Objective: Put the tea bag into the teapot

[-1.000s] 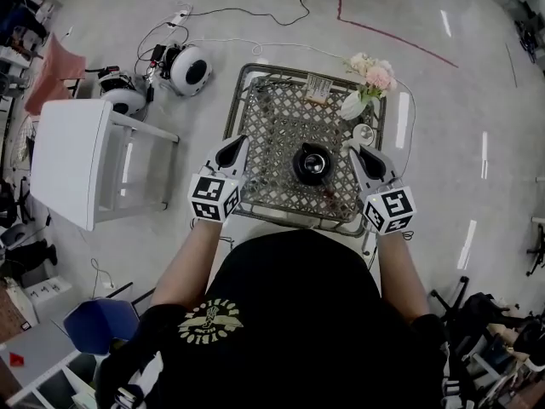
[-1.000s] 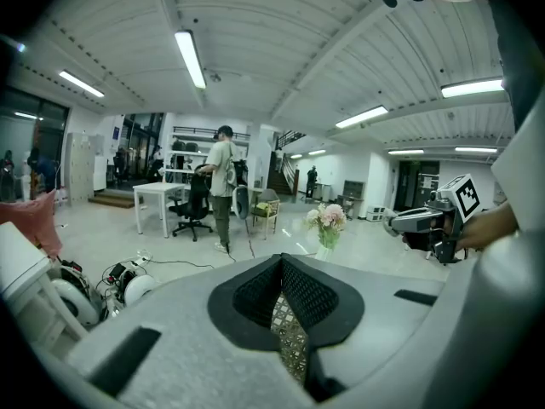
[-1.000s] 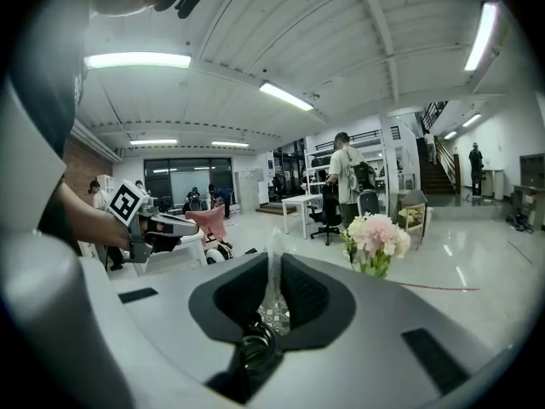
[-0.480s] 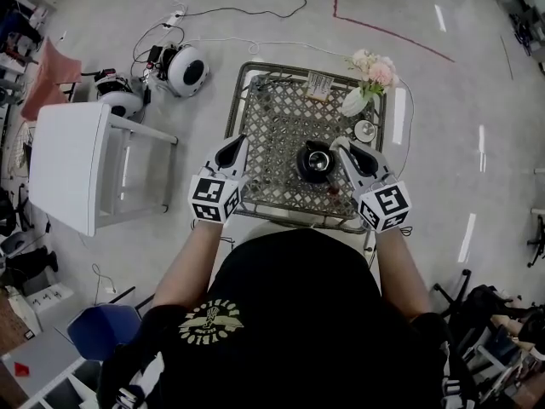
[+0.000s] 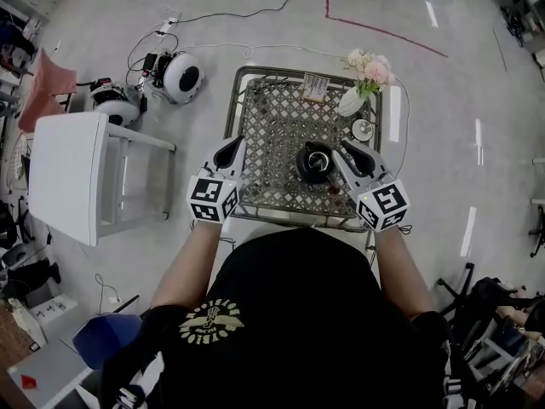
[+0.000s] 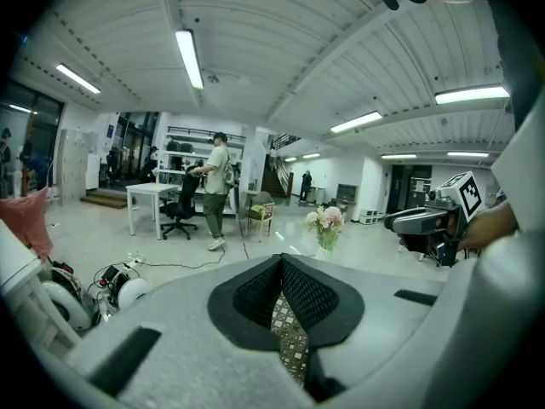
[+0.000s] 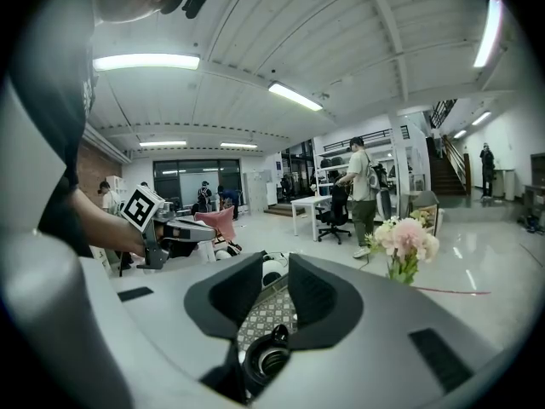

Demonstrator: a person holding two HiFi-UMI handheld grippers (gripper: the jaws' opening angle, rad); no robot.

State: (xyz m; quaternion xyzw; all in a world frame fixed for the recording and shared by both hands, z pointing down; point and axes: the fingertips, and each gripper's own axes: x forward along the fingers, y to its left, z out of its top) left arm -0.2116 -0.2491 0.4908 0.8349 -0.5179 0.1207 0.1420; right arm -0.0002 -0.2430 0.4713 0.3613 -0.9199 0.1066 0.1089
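Observation:
A black teapot [image 5: 314,162] with no lid on stands on the lattice-topped table [image 5: 277,118]; in the right gripper view it shows just below the jaws [image 7: 266,362]. My right gripper [image 5: 340,152] has its tips right beside the pot's right side. Its jaws have just been opening, and the gripper [image 7: 277,279] now stands open with nothing between the pads. My left gripper [image 5: 234,146] hovers over the table's left edge, its pads [image 6: 282,264] meeting at the tip, empty. I cannot make out a tea bag with certainty. A small reddish scrap [image 5: 332,189] lies in front of the pot.
A white vase with pink flowers [image 5: 364,77] stands at the table's far right corner, a small round white piece [image 5: 364,129] beneath it. A striped packet [image 5: 317,86] lies at the far edge. A white side table [image 5: 72,169] and cables are on the floor to the left.
My right gripper has moved left, up to the teapot's side, and its jaws stand wider apart. The left gripper has stayed in place.

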